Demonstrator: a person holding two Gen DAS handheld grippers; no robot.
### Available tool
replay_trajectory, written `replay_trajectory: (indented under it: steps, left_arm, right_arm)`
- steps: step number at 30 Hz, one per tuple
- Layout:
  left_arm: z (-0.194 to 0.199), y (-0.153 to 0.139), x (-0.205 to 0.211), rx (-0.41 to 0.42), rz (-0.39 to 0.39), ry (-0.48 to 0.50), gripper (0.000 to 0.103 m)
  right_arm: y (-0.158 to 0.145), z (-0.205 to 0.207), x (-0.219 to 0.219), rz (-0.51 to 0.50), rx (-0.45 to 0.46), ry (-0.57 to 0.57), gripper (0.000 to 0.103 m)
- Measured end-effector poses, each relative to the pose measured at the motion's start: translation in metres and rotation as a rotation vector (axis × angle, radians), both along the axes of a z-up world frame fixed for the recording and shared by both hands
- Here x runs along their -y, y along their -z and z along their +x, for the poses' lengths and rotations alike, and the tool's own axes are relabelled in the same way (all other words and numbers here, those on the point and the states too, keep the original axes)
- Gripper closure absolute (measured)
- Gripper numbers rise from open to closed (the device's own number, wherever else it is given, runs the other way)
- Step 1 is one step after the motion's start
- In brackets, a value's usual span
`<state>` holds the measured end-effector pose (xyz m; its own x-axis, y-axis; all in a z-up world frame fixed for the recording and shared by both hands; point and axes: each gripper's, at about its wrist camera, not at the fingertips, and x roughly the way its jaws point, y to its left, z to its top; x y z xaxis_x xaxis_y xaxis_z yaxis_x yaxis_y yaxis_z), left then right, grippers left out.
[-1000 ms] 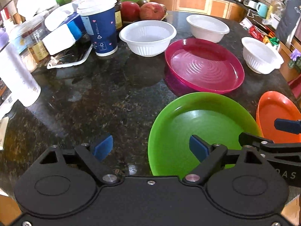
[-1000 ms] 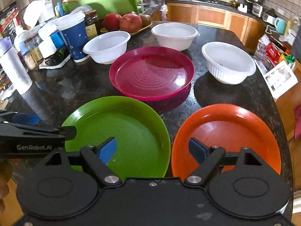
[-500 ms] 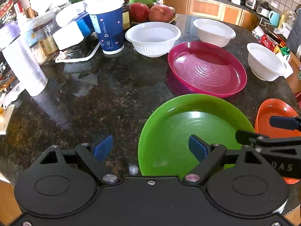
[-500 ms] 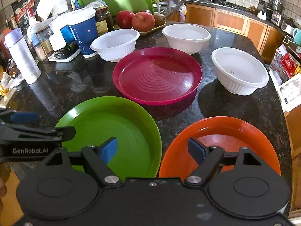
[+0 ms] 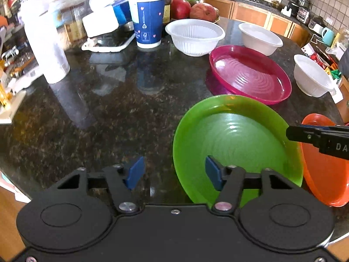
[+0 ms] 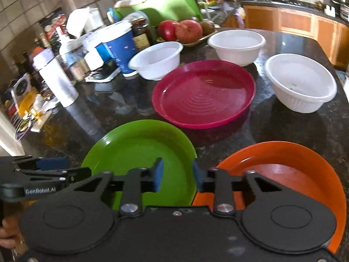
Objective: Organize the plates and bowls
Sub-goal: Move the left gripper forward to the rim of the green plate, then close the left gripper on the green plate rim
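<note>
Plates and bowls lie spread over a dark speckled worktop [image 5: 104, 113]. From the left wrist view, the left tool [image 5: 174, 171] has its blue pads spread wide, holding nothing, with one pad over bare stone and the other over the near part of the green plate [image 5: 237, 144]. Behind that plate sits the magenta plate [image 5: 248, 74], and the orange plate [image 5: 325, 170] lies just beside the green one at the right edge, partly under the other tool's black finger. Three white bowls stand farther back: a ribbed bowl [image 5: 194, 36], a smooth bowl [image 5: 259, 38] and a third bowl [image 5: 312, 76] on the right. A blue paper cup [image 5: 148, 21] and a white bottle [image 5: 47, 48] stand to the left. From the right wrist view, the right tool [image 6: 177, 175] has its pads drawn closer but still apart, straddling the right rim of the green plate [image 6: 139, 152] where it meets the orange plate [image 6: 294, 174]; whether the pads touch the rim is unclear. The magenta plate [image 6: 202, 93] lies beyond, with the white bowls [image 6: 301, 85] around it.
</note>
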<state>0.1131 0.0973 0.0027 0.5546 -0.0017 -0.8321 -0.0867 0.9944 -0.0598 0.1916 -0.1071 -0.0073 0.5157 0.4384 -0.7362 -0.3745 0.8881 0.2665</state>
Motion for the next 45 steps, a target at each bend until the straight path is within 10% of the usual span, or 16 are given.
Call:
replay_trajectory:
  steps: [7, 32, 45]
  left_arm:
    - [-0.003, 0.007, 0.002, 0.011, -0.004, 0.021, 0.052]
    - [-0.007, 0.006, 0.015, 0.111, 0.048, 0.175, 0.055]
    - [-0.004, 0.003, 0.005, 0.095, 0.050, 0.179, 0.089]
  right_arm:
    - [0.007, -0.006, -0.002, -0.018, 0.074, -0.054, 0.094]
    - [0.021, 0.009, -0.012, -0.188, 0.132, -0.033, 0.086]
    - [0.023, 0.013, -0.014, -0.162, 0.098, -0.020, 0.094]
